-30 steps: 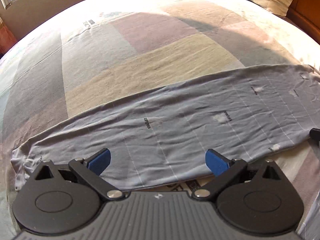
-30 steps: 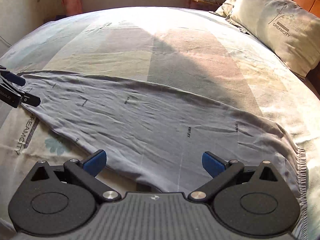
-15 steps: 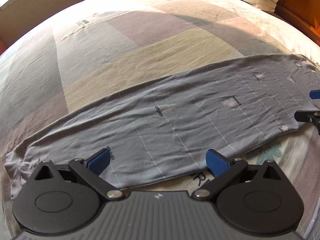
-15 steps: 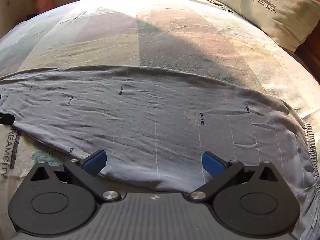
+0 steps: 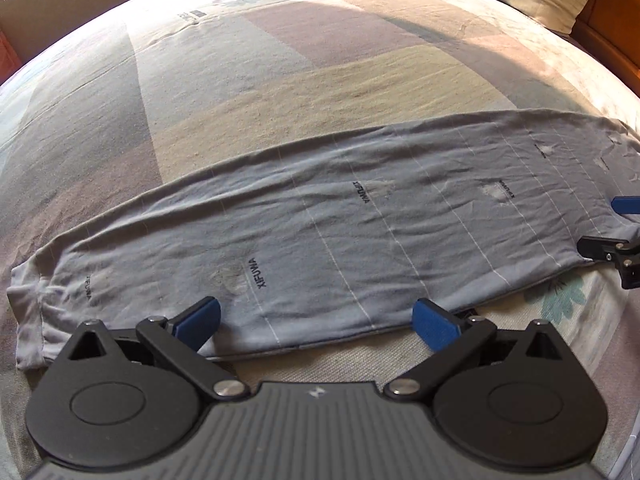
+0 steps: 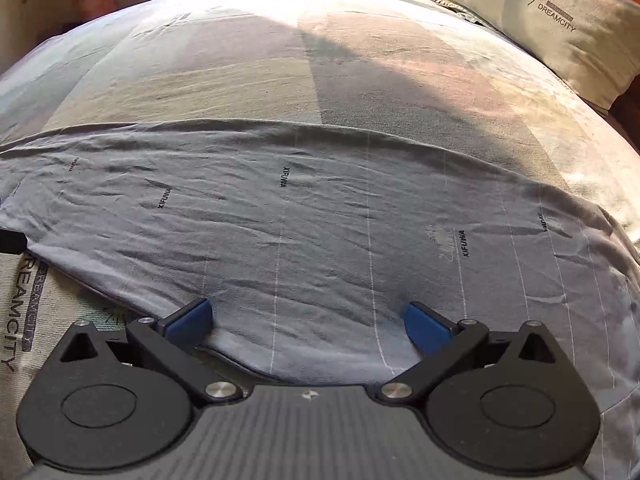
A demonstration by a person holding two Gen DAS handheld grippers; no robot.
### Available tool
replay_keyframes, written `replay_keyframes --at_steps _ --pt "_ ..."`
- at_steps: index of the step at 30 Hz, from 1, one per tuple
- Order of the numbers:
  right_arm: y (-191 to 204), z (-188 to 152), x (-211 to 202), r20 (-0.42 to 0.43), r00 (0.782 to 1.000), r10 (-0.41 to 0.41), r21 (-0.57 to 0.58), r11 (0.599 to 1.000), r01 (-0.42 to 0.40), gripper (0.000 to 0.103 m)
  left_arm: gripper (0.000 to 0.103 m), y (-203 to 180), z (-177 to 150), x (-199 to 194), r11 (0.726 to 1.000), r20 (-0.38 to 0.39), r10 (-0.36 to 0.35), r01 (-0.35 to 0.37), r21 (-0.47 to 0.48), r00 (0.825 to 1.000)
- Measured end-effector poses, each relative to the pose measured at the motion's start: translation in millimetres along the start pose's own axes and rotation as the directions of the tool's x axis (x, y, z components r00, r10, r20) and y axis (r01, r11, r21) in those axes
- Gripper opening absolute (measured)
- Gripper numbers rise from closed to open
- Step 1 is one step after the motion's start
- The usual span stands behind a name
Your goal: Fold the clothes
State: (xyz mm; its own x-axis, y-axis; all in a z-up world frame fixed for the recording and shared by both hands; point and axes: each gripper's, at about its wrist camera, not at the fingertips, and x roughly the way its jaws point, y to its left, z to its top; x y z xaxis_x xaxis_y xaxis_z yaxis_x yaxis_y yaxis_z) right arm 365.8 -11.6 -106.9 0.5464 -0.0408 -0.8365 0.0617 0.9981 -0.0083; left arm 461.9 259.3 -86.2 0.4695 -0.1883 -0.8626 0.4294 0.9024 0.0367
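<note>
Our left gripper point(image 5: 316, 322) and right gripper point(image 6: 308, 322) both gape wide, pads at the near hem of the grey garment point(image 5: 320, 248). It lies flat across the bed point(image 5: 280, 72) just ahead of us, with a pillow point(image 6: 560, 20) far beyond to the right.

Left tongs point(image 5: 316, 322) and right tongs point(image 6: 308, 318), black linkage arms, blue pads, silver pivot screws, ribbed grey housing

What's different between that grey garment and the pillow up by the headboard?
The garment is grey with thin white lines and small XIFUWA prints; the pillow is pale beige with one DREAMCITY logo. The garment lies flat and wrinkled near both open grippers; the pillow is plump, at the far corner. Both rest on the bed.
</note>
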Motion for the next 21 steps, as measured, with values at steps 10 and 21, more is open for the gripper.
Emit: replay_keyframes --at_steps 10,21 --pt "0.2 4.9 2.4 -0.023 1.0 -0.001 -0.011 1.0 0.001 0.103 0.102 51.7 -0.5 14.3 0.991 -0.02 -0.013 0.01 -0.133 1.0" --pt "2.0 5.7 3.4 -0.022 1.0 -0.015 -0.004 1.0 0.015 0.103 0.102 117.2 -7.8 14.3 0.963 -0.027 0.114 -0.117 -0.243 0.993"
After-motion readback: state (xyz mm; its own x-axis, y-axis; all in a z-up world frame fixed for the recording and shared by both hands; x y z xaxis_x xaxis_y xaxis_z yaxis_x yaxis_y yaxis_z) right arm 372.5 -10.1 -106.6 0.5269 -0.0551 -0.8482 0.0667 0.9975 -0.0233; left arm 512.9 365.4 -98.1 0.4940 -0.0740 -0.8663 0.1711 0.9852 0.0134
